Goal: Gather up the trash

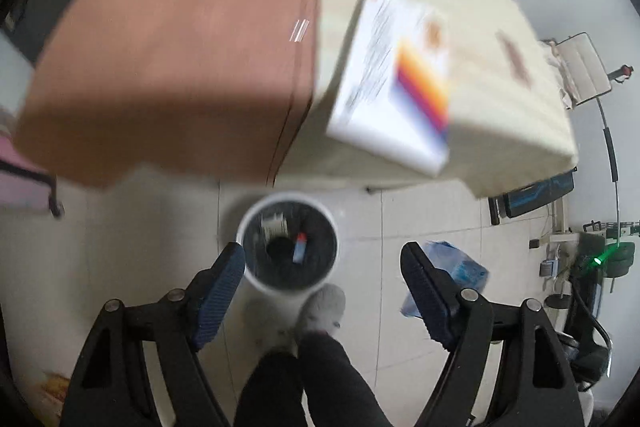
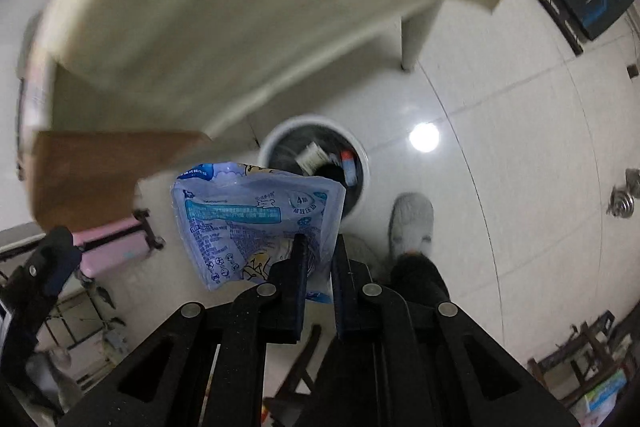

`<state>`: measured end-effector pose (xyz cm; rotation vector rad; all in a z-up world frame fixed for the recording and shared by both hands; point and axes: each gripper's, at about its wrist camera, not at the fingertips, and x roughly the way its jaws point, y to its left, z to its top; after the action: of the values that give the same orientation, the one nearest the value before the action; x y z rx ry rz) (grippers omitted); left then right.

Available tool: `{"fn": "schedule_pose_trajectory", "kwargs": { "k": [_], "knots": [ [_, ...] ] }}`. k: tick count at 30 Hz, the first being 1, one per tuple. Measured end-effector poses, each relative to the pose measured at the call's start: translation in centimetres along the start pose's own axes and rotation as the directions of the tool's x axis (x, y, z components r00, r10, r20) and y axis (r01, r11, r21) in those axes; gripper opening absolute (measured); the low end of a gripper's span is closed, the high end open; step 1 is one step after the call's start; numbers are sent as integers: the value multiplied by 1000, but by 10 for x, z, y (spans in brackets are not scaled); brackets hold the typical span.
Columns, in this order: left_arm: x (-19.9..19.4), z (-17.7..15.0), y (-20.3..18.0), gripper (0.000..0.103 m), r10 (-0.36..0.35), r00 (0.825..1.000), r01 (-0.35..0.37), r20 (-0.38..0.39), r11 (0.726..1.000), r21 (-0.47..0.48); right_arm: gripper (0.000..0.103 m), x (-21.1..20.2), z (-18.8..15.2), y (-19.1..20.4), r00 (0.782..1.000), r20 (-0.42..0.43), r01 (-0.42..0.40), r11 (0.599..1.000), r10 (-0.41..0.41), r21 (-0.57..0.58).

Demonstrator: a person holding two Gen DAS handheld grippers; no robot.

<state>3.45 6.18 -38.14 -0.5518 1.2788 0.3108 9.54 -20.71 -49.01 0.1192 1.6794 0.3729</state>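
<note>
Both views motion-blurred; print on items unreadable. Left gripper: jaws wide apart, nothing between them, hanging above one round white bin with dark liner on the tiled floor. Inside the bin, two scraps can be made out. One white box with a rainbow stripe lies at the table edge. Right gripper: jaws clamped on one crumpled blue plastic packet, long axis roughly crosswise, held in the air just left of the bin, lower corner hidden by the fingers.
</note>
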Motion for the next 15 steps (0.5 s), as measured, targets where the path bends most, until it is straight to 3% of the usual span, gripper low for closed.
{"fn": "schedule_pose_trajectory", "kwargs": {
  "k": [4, 8, 10, 11, 13, 15],
  "knots": [
    [-13, 45, -25, 80, -26, 999, 24, 32, 998, 53, 11, -61, 32, 14, 994, 105, -26, 999, 29, -33],
    [10, 87, -48, 80, -24, 1000, 26, -15, 993, 119, 11, -107, 65, 20, 977, 211, -23, 999, 29, -29],
    [30, 98, -57, 80, 20, 998, -9, -65, 986, 166, 11, -121, 83, 18, 970, 243, -17, 1000, 19, -9],
    [35, 100, -64, 89, 54, 997, -42, -57, 980, 194, 11, -125, 91, 17, 968, 252, -12, 1000, 13, -4],
    [43, 108, -78, 89, 135, 989, -117, -56, 960, 254, 11, -128, 112, 20, 965, 263, 3, 1000, -4, 6],
    [52, 117, -80, 89, 171, 983, -147, -72, 954, 261, 11, -129, 124, 22, 964, 267, 17, 1000, -18, 5]
  ]
}}
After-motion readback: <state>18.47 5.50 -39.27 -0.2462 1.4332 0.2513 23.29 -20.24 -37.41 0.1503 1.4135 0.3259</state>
